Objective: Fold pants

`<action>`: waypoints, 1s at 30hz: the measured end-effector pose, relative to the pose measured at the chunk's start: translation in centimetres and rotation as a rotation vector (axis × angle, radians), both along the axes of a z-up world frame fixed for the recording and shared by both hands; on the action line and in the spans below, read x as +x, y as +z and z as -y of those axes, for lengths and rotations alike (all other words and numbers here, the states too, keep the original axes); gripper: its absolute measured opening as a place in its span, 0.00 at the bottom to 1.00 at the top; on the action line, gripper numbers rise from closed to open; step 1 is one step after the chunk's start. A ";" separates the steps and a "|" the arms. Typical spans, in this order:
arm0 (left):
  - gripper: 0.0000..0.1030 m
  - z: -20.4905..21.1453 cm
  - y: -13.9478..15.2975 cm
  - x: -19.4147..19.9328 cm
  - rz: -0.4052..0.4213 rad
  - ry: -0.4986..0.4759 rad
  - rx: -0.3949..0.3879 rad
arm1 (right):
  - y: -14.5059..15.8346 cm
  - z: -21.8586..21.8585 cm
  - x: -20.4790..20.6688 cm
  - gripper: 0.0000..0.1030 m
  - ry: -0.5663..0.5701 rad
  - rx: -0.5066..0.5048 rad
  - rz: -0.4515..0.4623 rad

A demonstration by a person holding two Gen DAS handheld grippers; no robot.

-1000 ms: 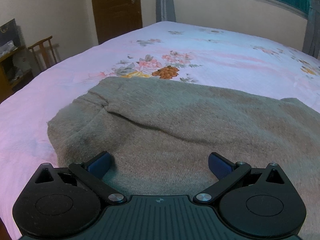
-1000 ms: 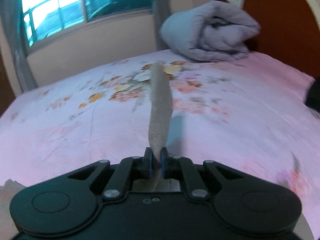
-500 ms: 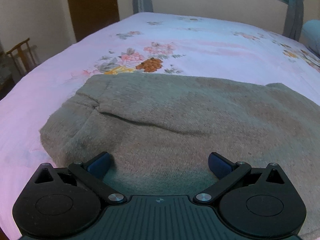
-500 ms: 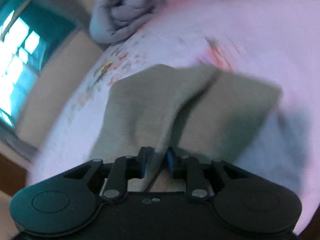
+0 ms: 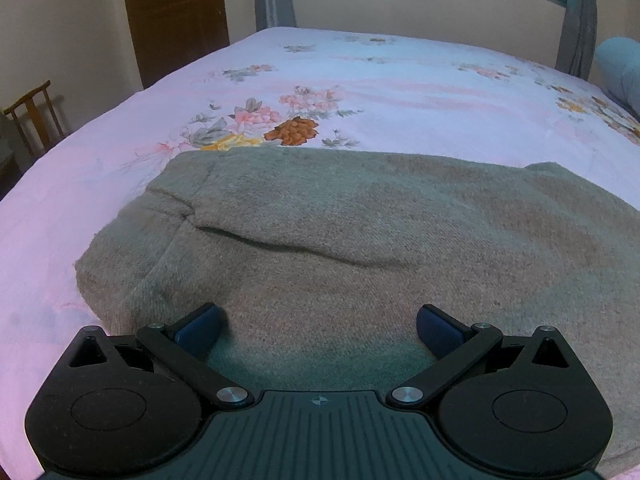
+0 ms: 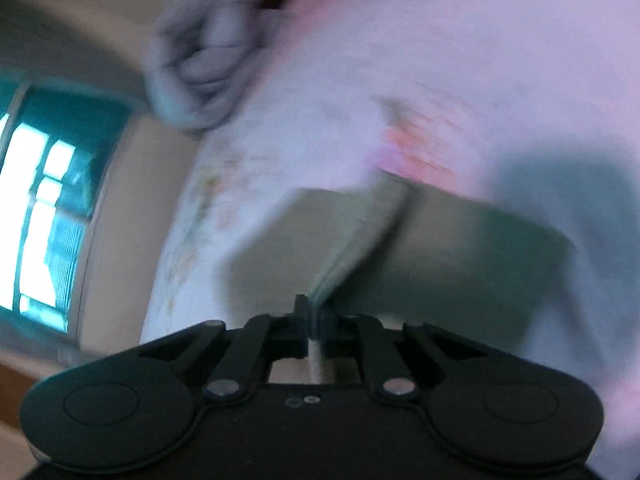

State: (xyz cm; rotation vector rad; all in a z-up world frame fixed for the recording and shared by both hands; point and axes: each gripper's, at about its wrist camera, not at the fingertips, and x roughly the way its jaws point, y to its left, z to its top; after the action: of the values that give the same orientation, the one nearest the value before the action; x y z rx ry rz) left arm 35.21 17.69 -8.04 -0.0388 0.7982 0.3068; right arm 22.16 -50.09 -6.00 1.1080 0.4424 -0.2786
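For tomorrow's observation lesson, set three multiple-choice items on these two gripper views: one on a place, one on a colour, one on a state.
1. Where do the pants lie?
A. on the floral bed sheet
B. on the wooden chair
C. on the floor

2. What colour are the pants?
A. bright red
B. grey-brown
C. black

3. How do the two grippers stand?
A. both open
B. both shut on cloth
C. left gripper open, right gripper shut on the pants

Answers:
1 A, the cloth spreads over the flowered sheet.
2 B, both views show dull grey-brown fabric.
3 C, the left jaws stand wide apart above the cloth, while a fabric edge is pinched between the right jaws.
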 end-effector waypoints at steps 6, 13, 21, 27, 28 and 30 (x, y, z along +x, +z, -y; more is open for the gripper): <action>1.00 -0.2 0.2 0.3 -0.015 -0.009 -0.007 | 7.7 -2.8 -3.4 0.00 0.011 -0.200 0.136; 1.00 -0.6 0.2 0.3 -0.021 -0.039 -0.012 | -4.5 -0.5 -8.1 0.00 -0.036 0.071 -0.016; 1.00 -0.5 0.0 0.4 -0.017 -0.035 -0.009 | -1.9 0.8 -6.0 0.00 -0.011 0.052 0.041; 1.00 -0.6 0.0 0.4 -0.018 -0.036 -0.011 | 9.3 -2.2 -5.0 0.00 0.103 -0.269 0.306; 1.00 -0.6 0.0 0.3 -0.016 -0.035 -0.009 | 9.6 -2.6 -5.4 0.00 0.100 -0.292 0.314; 1.00 -0.5 -0.1 0.3 -0.009 -0.032 -0.006 | 7.3 -2.3 -6.2 0.00 0.077 -0.291 0.262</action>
State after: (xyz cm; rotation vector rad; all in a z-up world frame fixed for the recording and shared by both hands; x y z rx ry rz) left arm 35.46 18.18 -8.15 -0.0302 0.8085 0.2741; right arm 15.98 -47.75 1.35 0.8262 0.2026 -0.1220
